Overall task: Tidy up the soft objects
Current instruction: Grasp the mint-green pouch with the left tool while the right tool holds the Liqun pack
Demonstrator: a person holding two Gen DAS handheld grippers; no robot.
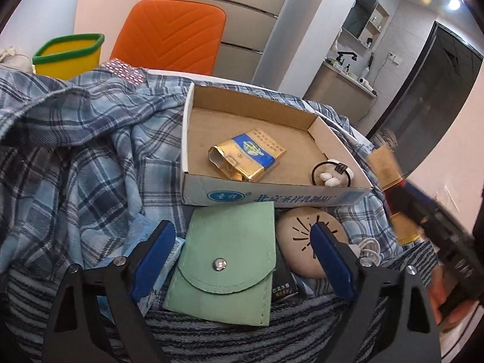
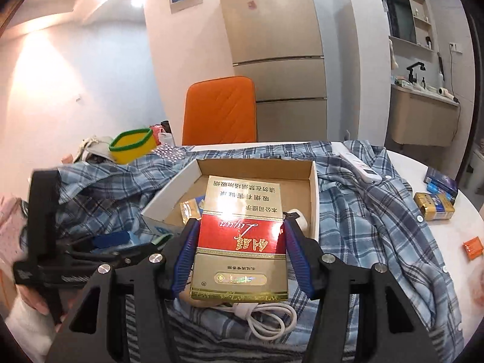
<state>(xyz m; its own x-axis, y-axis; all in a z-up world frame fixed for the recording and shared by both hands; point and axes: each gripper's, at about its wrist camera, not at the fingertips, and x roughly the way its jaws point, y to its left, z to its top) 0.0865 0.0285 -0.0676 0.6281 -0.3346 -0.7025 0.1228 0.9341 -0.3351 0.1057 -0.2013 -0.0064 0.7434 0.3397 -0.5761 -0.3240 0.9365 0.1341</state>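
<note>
My right gripper (image 2: 239, 227) is shut on a red and gold cigarette pack (image 2: 242, 236), held above the near edge of an open cardboard box (image 2: 314, 187). In the left wrist view the box (image 1: 272, 195) holds a gold and blue soft pack (image 1: 246, 158) and a black hair tie with a white charm (image 1: 331, 174). My left gripper (image 1: 242, 239) is open, its fingers on either side of a green felt pouch (image 1: 227, 269) that lies on a blue plaid shirt (image 1: 90, 151). A beige round disc (image 1: 302, 242) lies beside the pouch.
A yellow bin with a green rim (image 1: 69, 54) and an orange chair (image 1: 172, 33) stand behind the box. A white cable (image 2: 266, 317) lies on the shirt. A white power strip (image 2: 360, 166), more packs (image 2: 435, 205) and an orange packet (image 2: 473, 248) lie at the right.
</note>
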